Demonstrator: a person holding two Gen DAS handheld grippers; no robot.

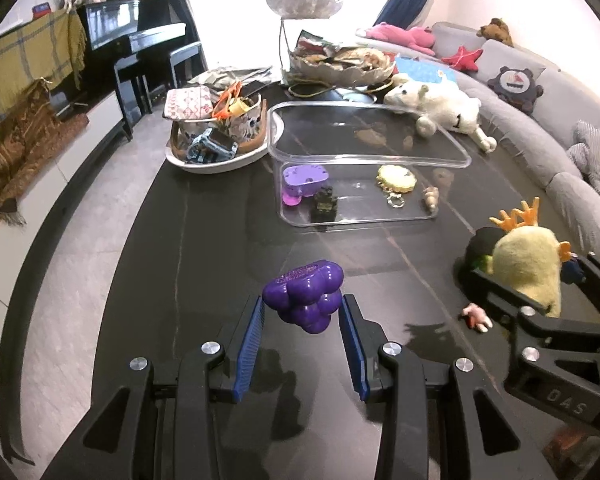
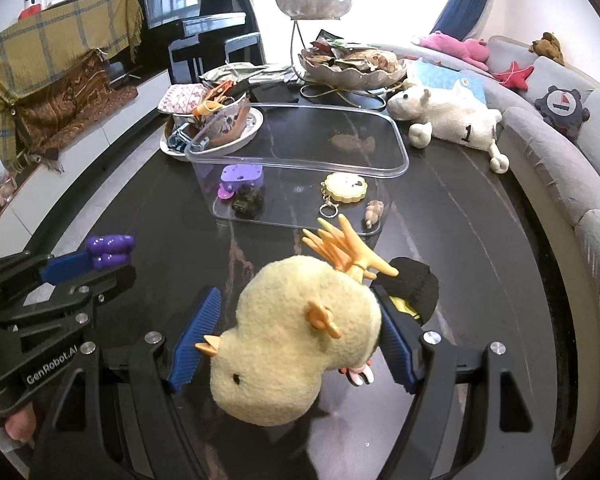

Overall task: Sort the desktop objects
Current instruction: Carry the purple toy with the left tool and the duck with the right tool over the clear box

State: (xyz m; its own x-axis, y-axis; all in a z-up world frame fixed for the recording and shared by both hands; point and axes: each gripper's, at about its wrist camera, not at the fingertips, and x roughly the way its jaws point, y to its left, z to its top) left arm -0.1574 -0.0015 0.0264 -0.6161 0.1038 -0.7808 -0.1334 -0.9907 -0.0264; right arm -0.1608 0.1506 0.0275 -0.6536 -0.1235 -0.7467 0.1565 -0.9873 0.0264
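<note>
"GenRobot.AI" on left gripper (image 2: 112,258) side, "DAS" on right gripper (image 1: 540,292). Left gripper squeezes purple grape toy (image 1: 304,294), lifted above dark table (image 1: 204,240). Right gripper wide, hugs yellow plush chick (image 2: 296,340). Farther: clear box (image 1: 284,160) holding small toys. White plush sheep (image 2: 448,116), "1" on side.

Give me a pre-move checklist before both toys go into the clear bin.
1. Left claw shut on the purple grape toy: ok.
2. Right claw shut on the yellow plush: ok.
3. Clear bin open, no lid on: ok.
4. Free floor inside, between the purple case and the yellow keychain: ok.
5. Both toys lifted off the table: cannot tell.
</note>
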